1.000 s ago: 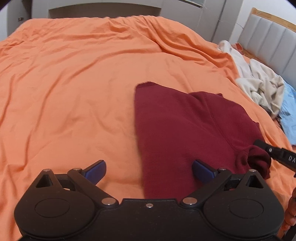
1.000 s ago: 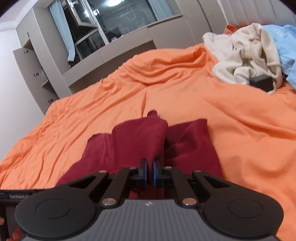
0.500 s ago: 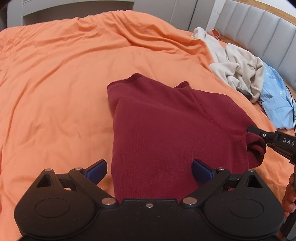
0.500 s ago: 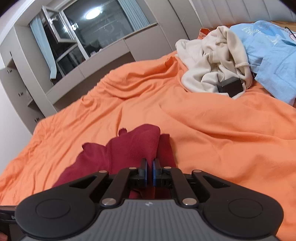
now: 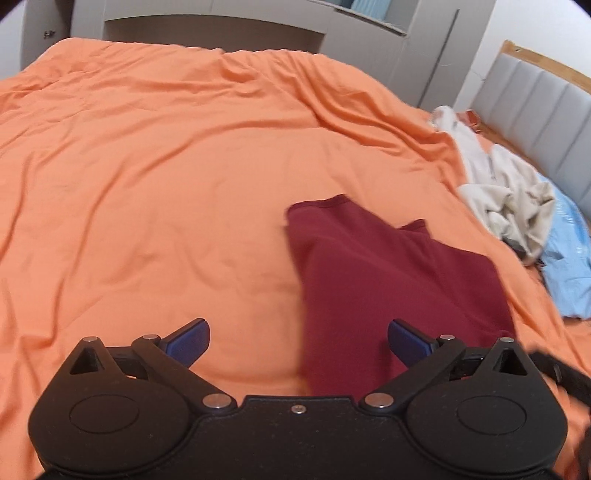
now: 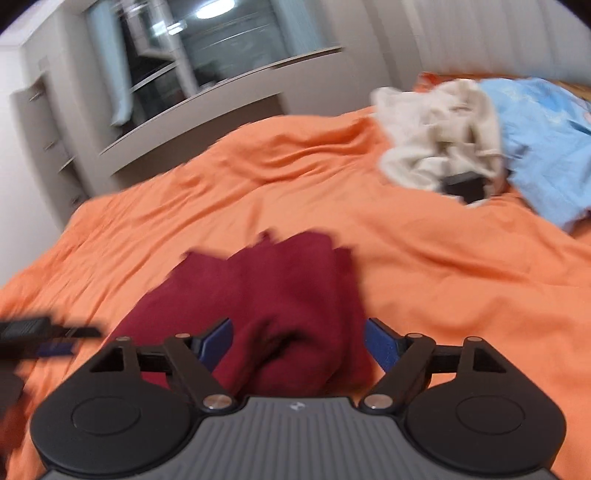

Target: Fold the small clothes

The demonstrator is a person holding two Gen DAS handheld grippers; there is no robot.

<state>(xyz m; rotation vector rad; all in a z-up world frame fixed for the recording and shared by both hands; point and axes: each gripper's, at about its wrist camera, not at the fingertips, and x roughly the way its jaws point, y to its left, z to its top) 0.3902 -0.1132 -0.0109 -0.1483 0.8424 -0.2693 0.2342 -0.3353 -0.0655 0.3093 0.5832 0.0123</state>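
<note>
A dark red garment [image 5: 388, 280] lies partly folded on the orange bedcover [image 5: 147, 184]. My left gripper [image 5: 297, 332] hovers open over its near left edge, so the cloth's left border runs between the blue pads, which do not touch it. In the right wrist view the same red garment [image 6: 280, 288] bunches up just ahead of my right gripper [image 6: 298, 326]. Its jaws are opening, and a hump of the cloth sits between them with neither pad pressing on it. The picture there is blurred by motion.
A crumpled cream garment [image 5: 509, 199] and a light blue one [image 5: 569, 258] are piled at the right by the grey padded headboard [image 5: 535, 107]. A small black object [image 6: 463, 186] rests against the cream pile. Grey cabinets [image 5: 221, 33] stand beyond the bed.
My right gripper was shut on a fold of the red garment; now its jaws have spread and the fold lies loose on the garment. The left gripper stays open and has drawn back slightly.
</note>
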